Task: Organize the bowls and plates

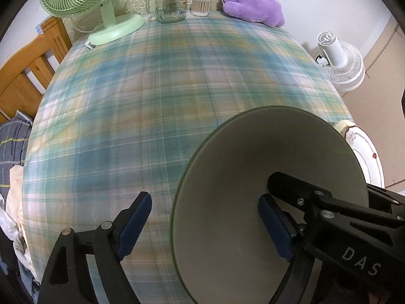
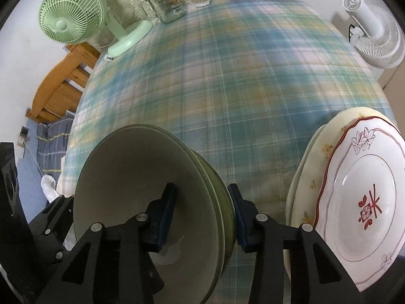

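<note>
Green bowls (image 2: 141, 177) stand nested in a stack on the plaid tablecloth. My right gripper (image 2: 202, 215) straddles the stack's right rim, one finger inside the top bowl and one outside, with a gap at the pads. My left gripper (image 1: 205, 225) straddles the left rim of the top bowl (image 1: 265, 167), its right finger inside, its jaws wide apart. A stack of plates (image 2: 359, 197) lies to the right, with a white red-patterned plate on top; its edge shows in the left wrist view (image 1: 367, 157).
At the table's far edge stand a green desk fan (image 1: 83, 2), a glass jar (image 1: 172, 0), a cotton swab box (image 1: 201, 3) and a purple plush (image 1: 253, 7). A white fan (image 1: 341, 60) stands beyond the right edge. A wooden bed frame (image 1: 27, 65) is on the left.
</note>
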The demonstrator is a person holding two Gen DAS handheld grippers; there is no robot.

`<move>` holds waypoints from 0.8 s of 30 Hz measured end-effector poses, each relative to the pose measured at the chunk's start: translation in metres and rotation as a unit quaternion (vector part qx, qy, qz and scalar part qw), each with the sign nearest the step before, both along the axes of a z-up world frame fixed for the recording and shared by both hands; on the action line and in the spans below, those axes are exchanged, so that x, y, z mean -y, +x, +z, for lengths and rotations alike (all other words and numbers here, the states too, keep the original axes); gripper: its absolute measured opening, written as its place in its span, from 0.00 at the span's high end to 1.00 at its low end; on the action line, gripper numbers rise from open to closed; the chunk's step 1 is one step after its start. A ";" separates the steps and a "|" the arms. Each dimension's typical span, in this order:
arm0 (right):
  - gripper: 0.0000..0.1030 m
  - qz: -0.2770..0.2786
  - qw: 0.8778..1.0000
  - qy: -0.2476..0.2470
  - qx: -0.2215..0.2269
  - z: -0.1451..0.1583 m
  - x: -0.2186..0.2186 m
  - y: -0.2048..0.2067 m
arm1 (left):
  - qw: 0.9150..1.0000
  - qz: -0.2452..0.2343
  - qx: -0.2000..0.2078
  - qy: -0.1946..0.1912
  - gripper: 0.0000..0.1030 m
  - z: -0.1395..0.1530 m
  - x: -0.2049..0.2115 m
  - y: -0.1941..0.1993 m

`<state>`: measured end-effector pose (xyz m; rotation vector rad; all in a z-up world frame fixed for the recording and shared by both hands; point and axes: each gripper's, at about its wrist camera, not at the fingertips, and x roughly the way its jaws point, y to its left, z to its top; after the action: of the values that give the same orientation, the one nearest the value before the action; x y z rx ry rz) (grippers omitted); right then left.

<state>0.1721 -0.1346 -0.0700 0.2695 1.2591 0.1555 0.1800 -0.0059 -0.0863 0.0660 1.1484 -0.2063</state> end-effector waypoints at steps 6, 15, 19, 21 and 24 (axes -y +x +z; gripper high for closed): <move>0.58 -0.002 1.000 -0.012 -0.003 0.002 -0.001 -0.001 | 1.000 0.000 0.004 -0.019 0.10 -0.004 -0.004 0.000; 0.59 -0.014 0.999 -0.045 -0.002 0.005 -0.006 -0.002 | 0.996 -0.042 -0.004 -0.079 0.37 -0.002 -0.002 -0.002; 0.59 -0.019 0.998 -0.057 -0.002 0.007 -0.010 -0.002 | 0.995 -0.044 -0.006 -0.084 0.40 0.000 -0.001 -0.003; 0.59 -0.021 0.998 -0.060 -0.003 0.009 -0.011 -0.004 | 0.995 -0.041 -0.007 -0.085 0.40 0.002 -0.002 -0.005; 0.58 -0.022 0.998 -0.063 -0.004 0.012 -0.013 -0.007 | 0.995 -0.042 -0.006 -0.086 0.40 0.005 -0.004 -0.010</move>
<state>0.1650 -0.1213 -0.0575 0.1884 1.2643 0.0371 0.1701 -0.0020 -0.0813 -0.0390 1.1374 -0.3800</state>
